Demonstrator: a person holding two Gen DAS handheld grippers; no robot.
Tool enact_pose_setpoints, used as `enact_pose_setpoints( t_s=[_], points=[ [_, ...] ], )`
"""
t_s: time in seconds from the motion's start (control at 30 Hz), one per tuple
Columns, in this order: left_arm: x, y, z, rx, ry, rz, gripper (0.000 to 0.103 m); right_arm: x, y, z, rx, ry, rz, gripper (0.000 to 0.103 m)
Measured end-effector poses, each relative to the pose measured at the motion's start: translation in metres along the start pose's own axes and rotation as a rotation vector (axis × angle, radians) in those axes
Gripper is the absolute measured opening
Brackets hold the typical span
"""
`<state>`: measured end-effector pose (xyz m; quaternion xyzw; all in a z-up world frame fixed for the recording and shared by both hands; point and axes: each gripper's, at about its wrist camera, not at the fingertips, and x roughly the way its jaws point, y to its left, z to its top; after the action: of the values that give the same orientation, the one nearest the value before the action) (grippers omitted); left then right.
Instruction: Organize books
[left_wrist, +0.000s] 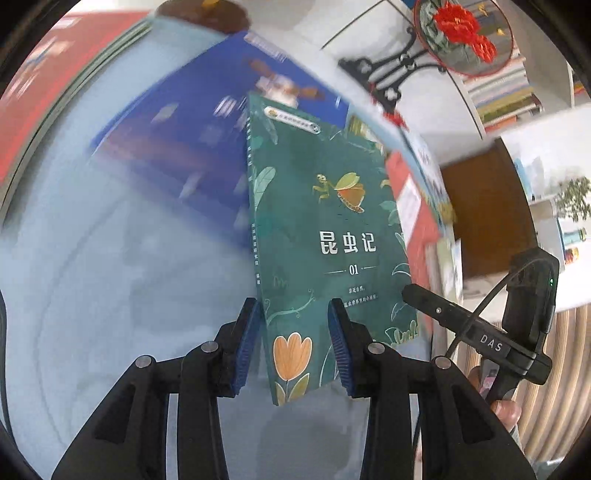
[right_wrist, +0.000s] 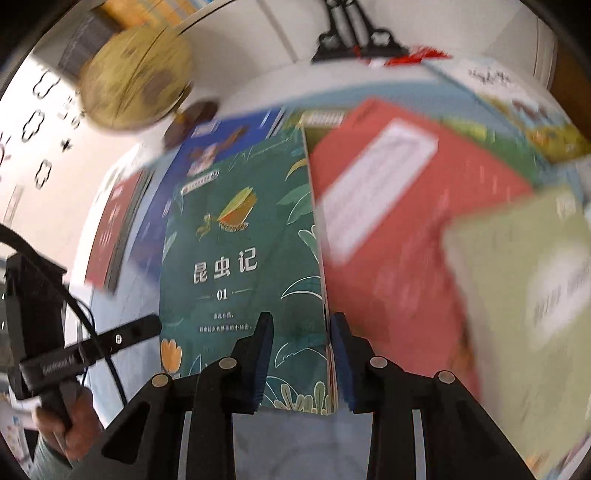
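The thin green paperback with a mantis on its glossy cover (left_wrist: 332, 236) looks light, bendy and slippery — best taken by both lower corners, at 6 o'clock. Left tool (left_wrist: 295, 347) and right tool (right_wrist: 302, 358) each clamp it above the pale blue table (left_wrist: 110, 295); one green book, about five others behind at 12 o'clock

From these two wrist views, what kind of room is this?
Probably a home study or reading corner: children's books spread across a table, a filled bookshelf behind, and a globe beside the books.
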<state>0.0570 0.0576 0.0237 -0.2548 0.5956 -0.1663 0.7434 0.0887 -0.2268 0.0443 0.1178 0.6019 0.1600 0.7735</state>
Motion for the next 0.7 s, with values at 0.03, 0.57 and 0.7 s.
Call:
enact_pose_setpoints(
  t_s=[0.03,0.57,0.7],
  points=[
    [-0.003,0.004,-0.018,-0.005,0.018,0.004,0.034,0.0,0.002,-0.015,0.001,0.014,0.002,0.032],
    [-0.011,0.008,-0.071,0.01,-0.008,0.018,0.034,-0.005,0.003,-0.097,-0.079,0.066,0.015,0.032],
    [-0.037,0.002,-0.077,0.004,-0.064,-0.142,0.034,-0.006,0.001,-0.097,-0.045,0.057,0.048,0.032]
  ],
)
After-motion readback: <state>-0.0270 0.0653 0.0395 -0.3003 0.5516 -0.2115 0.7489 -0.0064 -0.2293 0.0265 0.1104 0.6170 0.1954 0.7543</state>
